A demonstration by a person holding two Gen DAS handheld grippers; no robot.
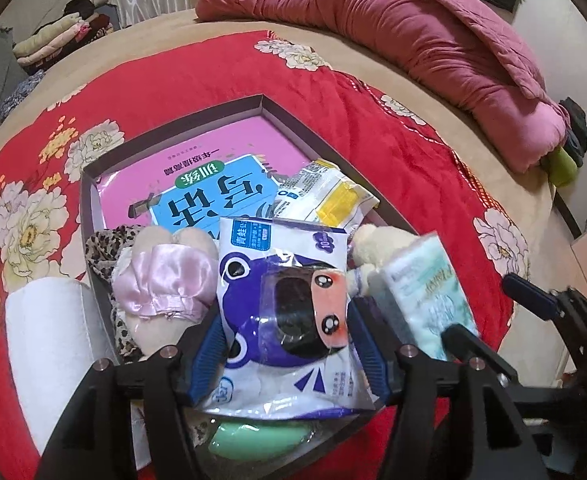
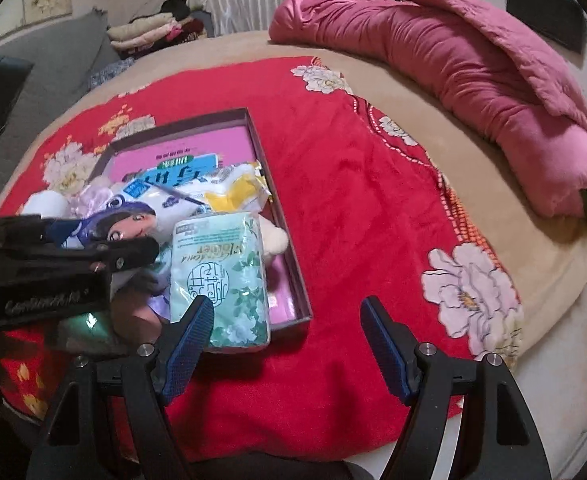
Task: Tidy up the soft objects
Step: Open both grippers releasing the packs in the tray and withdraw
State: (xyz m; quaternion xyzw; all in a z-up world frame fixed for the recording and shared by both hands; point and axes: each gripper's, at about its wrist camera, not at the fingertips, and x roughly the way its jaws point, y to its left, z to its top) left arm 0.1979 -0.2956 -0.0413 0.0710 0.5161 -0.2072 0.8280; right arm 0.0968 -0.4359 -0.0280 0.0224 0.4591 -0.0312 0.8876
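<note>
My left hand-held gripper (image 1: 285, 344) is clenched on the frog-print packet (image 1: 281, 300), holding it over the near end of the shallow box (image 1: 261, 100) on the bed's red blanket (image 2: 353, 200). The packet's long axis runs away from me, toward the pink book (image 1: 197, 148) lying in the far part of the box. My right hand-held gripper (image 2: 287, 344) hangs released over bare blanket, the green tissue pack (image 2: 223, 276) just left of its left finger, leaning on the box's near right corner. I judge the right hand nearer to that pack.
</note>
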